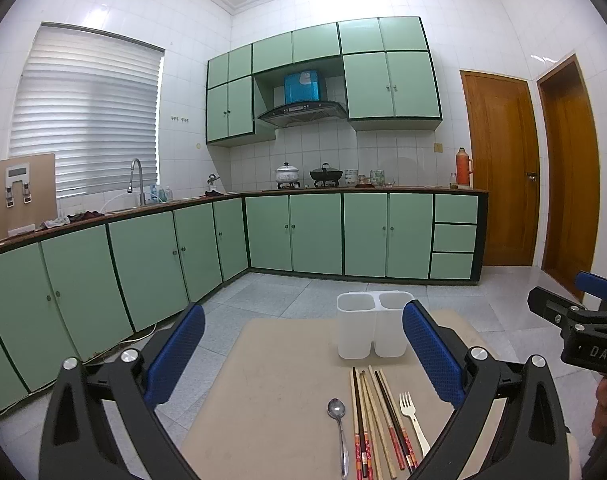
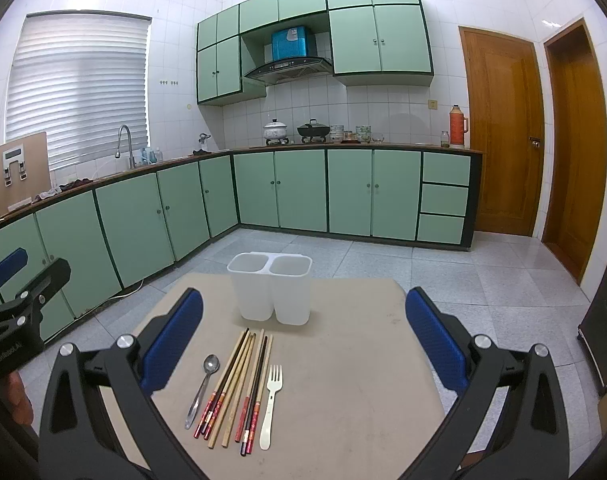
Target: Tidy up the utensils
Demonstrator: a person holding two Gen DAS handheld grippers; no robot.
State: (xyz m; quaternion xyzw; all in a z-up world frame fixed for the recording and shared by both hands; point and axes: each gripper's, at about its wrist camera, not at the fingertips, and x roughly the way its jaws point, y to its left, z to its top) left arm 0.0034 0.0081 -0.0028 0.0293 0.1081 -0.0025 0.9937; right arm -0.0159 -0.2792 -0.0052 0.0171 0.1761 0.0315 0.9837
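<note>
A white two-compartment utensil holder stands upright at the far side of a small beige table; it also shows in the left wrist view. In front of it lie a metal spoon, several chopsticks and a white fork, side by side. The left wrist view shows the spoon, chopsticks and fork too. My left gripper is open and empty, above the table's near left. My right gripper is open and empty, above the utensils.
The table stands on a grey tiled floor. Green cabinets line the left and far walls, with a sink, pots and a thermos on the counter. Two wooden doors are at right. A dark object stands at the right edge.
</note>
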